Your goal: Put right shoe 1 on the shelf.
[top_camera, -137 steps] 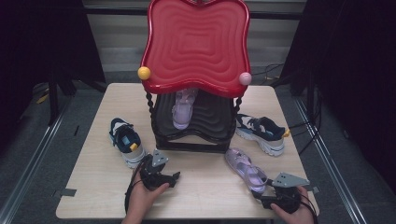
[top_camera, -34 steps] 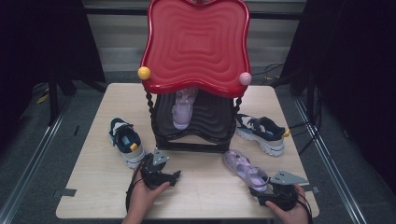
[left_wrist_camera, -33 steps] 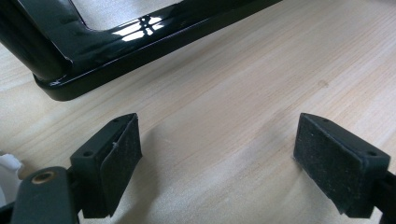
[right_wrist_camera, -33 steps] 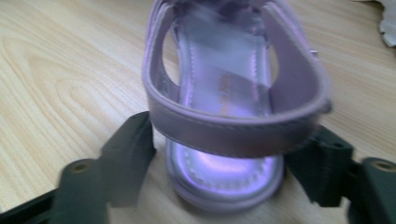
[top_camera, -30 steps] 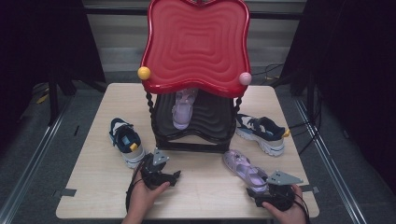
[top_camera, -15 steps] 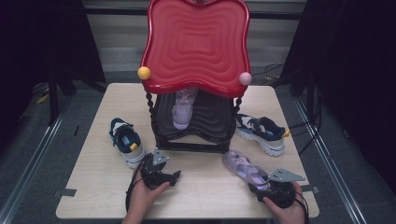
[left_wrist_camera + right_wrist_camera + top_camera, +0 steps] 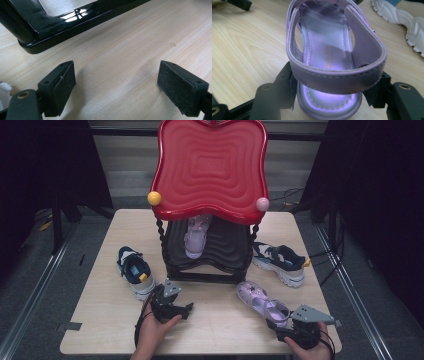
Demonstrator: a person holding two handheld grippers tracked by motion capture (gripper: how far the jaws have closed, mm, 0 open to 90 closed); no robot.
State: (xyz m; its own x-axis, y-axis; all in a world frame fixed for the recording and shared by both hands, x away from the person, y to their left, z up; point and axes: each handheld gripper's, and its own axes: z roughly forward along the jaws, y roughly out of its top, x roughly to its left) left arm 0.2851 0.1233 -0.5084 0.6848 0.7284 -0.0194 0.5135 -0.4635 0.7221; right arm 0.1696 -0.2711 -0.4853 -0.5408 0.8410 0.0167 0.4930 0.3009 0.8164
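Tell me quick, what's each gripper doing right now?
Left gripper: open, nothing between its tongs.
Right gripper: just closed on the heel of the purple sandal.

- A staged recording room or lab, not a home.
- A plain light-wood table (image 7: 220,320) stands alone on grey carpet (image 7: 40,285), with metal floor rails (image 7: 37,280) running past it at 9 and 3 o'clock.
- Black curtains (image 7: 45,160) hang at 10 and 2 o'clock; a pale wall panel closes 12 o'clock.
- Loose cables (image 7: 292,197) lie on the floor at 1 o'clock.
- Props are laid out on the table: a red-topped black shoe rack (image 7: 207,170) with shoes around it.
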